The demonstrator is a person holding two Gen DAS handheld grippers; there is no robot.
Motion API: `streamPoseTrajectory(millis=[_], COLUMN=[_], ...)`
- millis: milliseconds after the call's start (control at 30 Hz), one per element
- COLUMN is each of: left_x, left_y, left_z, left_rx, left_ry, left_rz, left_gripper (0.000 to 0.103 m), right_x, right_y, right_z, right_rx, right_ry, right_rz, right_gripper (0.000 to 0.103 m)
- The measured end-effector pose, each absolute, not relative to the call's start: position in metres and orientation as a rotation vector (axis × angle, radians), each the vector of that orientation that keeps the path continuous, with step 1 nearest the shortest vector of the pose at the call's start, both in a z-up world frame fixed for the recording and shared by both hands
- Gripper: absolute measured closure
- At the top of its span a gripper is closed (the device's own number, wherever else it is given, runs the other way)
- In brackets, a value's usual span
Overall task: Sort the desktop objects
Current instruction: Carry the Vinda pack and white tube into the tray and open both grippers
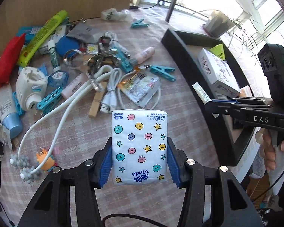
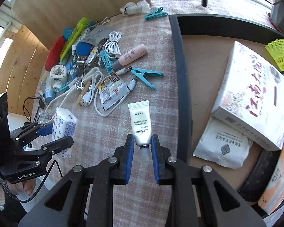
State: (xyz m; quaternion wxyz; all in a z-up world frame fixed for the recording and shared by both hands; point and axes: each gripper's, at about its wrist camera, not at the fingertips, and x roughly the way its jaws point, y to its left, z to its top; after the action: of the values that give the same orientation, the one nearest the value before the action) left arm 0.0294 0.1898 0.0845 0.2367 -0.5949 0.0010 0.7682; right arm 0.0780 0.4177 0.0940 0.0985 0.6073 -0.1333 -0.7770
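Holding two items above the bench: my left gripper (image 1: 140, 162) is clamped on the tissue pack (image 1: 139, 147), my right gripper (image 2: 142, 151) on the cream tube (image 2: 141, 124). Black tray (image 2: 181, 71) holds few items; the clutter pile (image 1: 81, 64) remains largely unsorted.

A star-printed Vinda tissue pack (image 1: 139, 147) and white Avon tube (image 2: 141, 125) (cap toward the camera) are held above the checked cloth.

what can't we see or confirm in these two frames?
- Tube cap end: right wrist view, partly hidden between the right tool's pads.
- Tissue pack underside: left wrist view, faces away; left tool covers its sides.
- Tray near-right corner: right wrist view, cut off by the edge.
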Motion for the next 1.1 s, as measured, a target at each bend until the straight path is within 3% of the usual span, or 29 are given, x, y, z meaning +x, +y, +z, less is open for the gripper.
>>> streamPoseTrajectory(millis=[467,800,833,867,900,967,1100], left_x=[0.057,0.078,0.08,0.082,0.083,0.085,0.078], left_y=[0.376,0.422,0.424,0.424,0.423,0.42,0.404], left_z=[0.111,0.107,0.108,0.109,0.111,0.117,0.122], left_rx=[-1.45,-1.428,-1.421,-1.416,-1.405,-1.376,-1.375], left_ry=[0.215,0.296,0.307,0.321,0.326,0.339,0.329], left_rz=[1.855,1.784,1.777,1.776,1.784,1.803,1.847], left_gripper=[0.054,0.053,0.049,0.037,0.033,0.032,0.032], right_x=[0.106,0.122,0.121,0.12,0.119,0.118,0.112], right_y=[0.488,0.516,0.514,0.514,0.514,0.514,0.507], right_z=[0.106,0.106,0.105,0.104,0.104,0.108,0.116], right_rx=[1.864,1.883,1.887,1.91,1.931,1.914,1.886], right_ry=[-0.562,-0.63,-0.618,-0.61,-0.615,-0.625,-0.611], right_rz=[-2.526,-2.575,-2.557,-2.541,-2.545,-2.581,-2.587], right_gripper=[0.085,0.085,0.084,0.081,0.073,0.068,0.068])
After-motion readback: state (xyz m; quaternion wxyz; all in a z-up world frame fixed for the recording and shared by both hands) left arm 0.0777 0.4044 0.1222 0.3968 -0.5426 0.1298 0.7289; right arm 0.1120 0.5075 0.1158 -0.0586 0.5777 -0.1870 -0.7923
